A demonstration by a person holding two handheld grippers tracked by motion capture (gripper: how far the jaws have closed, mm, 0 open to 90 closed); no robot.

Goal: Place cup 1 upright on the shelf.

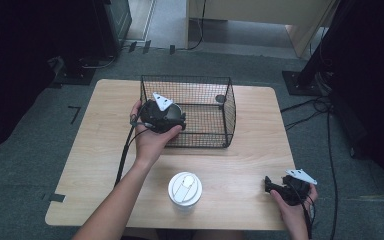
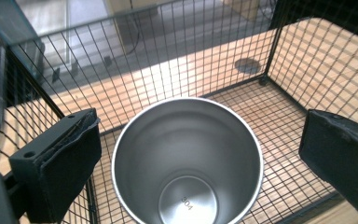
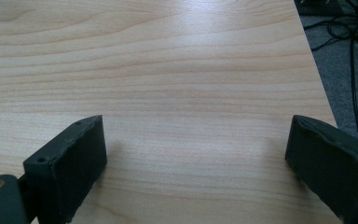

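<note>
A black wire basket stands on the back middle of the wooden table. Inside its left part stands an upright steel cup, open at the top and empty. My left gripper hovers over that cup, held by a hand. In the left gripper view the left gripper is open, with one jaw on each side of the cup's rim and not touching it. A white lidded cup stands near the table's front edge. My right gripper rests low at the front right, and in the right gripper view this gripper is open over bare wood.
A small dark round spot lies on the table by the basket's far right corner, seen through the mesh. Cables trail over the grey floor on the right. The table's right edge is close to the right gripper.
</note>
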